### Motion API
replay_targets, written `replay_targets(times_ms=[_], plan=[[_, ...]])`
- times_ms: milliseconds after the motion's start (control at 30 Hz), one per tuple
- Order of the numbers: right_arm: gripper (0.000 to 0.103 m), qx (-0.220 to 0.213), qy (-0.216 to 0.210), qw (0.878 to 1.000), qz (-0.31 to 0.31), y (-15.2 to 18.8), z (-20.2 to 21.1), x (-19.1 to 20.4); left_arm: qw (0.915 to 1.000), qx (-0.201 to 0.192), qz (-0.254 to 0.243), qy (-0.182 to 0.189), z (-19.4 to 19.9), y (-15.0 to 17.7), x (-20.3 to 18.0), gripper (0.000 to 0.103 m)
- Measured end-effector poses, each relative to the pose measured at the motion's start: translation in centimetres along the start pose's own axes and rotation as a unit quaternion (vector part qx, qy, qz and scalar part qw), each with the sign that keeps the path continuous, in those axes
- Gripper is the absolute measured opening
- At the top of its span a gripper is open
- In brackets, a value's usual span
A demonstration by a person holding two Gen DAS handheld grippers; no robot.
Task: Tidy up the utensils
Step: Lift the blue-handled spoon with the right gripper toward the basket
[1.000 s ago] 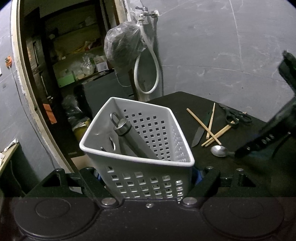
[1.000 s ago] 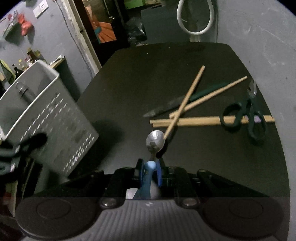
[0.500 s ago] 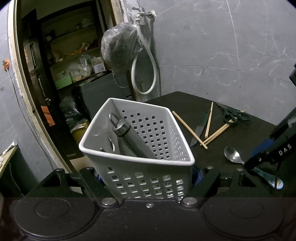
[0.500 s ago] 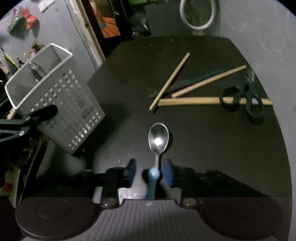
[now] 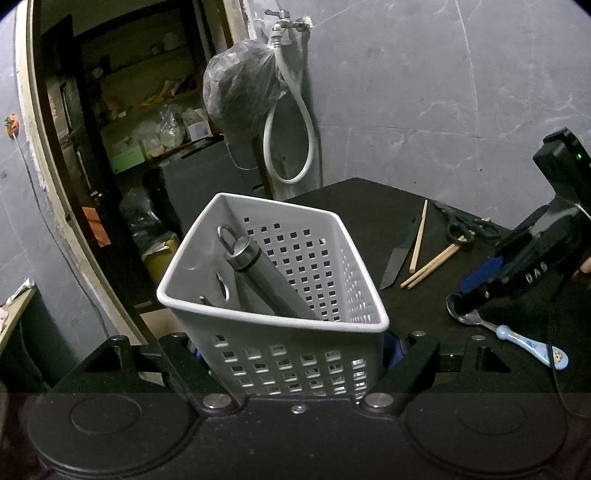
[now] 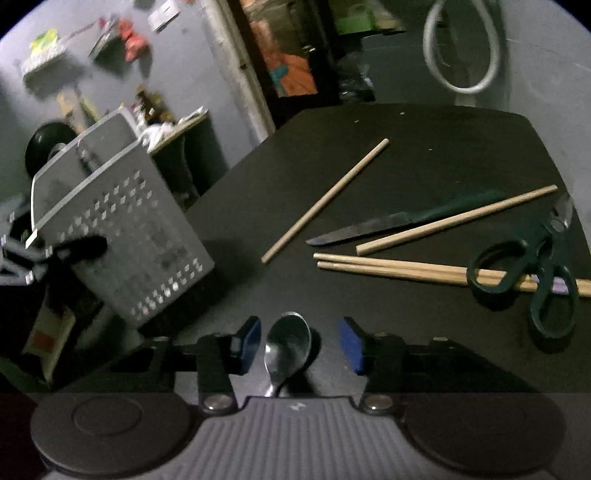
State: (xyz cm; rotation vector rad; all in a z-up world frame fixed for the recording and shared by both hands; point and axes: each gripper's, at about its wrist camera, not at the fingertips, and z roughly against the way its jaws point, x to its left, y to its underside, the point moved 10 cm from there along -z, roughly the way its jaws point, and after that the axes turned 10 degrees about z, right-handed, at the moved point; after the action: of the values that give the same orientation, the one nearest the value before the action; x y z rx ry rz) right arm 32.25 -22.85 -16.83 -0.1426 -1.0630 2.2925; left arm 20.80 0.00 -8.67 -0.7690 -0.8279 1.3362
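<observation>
Spoon (image 6: 287, 347): light, stiff, slick steel (plastic handle); grasp mid-handle. Right gripper (image 6: 297, 345) spread, empty; left gripper (image 5: 295, 354) clamps basket (image 5: 280, 325).

Black desk (image 6: 424, 155) against a grey wall (image 5: 424, 85). Tap (image 5: 284, 24) on that wall, white hose (image 5: 308, 122) looped below, plastic bag (image 5: 240, 88) hanging beside. Cluttered shelves (image 5: 147, 118) through the doorway.
</observation>
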Motion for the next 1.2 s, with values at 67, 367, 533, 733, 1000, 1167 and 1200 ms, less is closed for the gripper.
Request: replay_targets(times_ms=[67,367,533,733,1000,1167,1200], plan=[[0.040,0.007,-0.001,1.000,0.025,0.3,-0.1,0.5,1.0000,0.001,0.001,-0.001,0.0,0.0,0.0,0.083],[0.014,0.022,0.054,0.993,0.104,0.5,-0.3,3.4,1.0000,0.000,0.004,-0.005,0.1,0.1,-0.1,0.083],[0.002,0.024,0.102,0.982,0.160,0.0,0.3,5.4,1.0000,0.000,0.004,-0.005,0.1,0.1,-0.1,0.083],[0.001,0.050,0.152,0.949,0.272,0.7,0.5,9.3,1.0000,-0.003,0.005,-0.001,0.2,0.1,0.0,0.083],[0.003,0.058,0.154,0.964,0.208,0.4,0.4,8.7,1.0000,-0.006,0.001,0.006,0.2,0.1,0.2,0.083],[0.003,0.074,0.147,0.961,0.223,0.4,0.2,9.1,0.9999,-0.006,0.000,0.009,0.1,0.1,0.2,0.083],[0.003,0.079,0.145,0.960,0.226,0.3,0.1,9.3,0.9999,-0.007,0.000,0.010,0.1,0.1,0.2,0.083]])
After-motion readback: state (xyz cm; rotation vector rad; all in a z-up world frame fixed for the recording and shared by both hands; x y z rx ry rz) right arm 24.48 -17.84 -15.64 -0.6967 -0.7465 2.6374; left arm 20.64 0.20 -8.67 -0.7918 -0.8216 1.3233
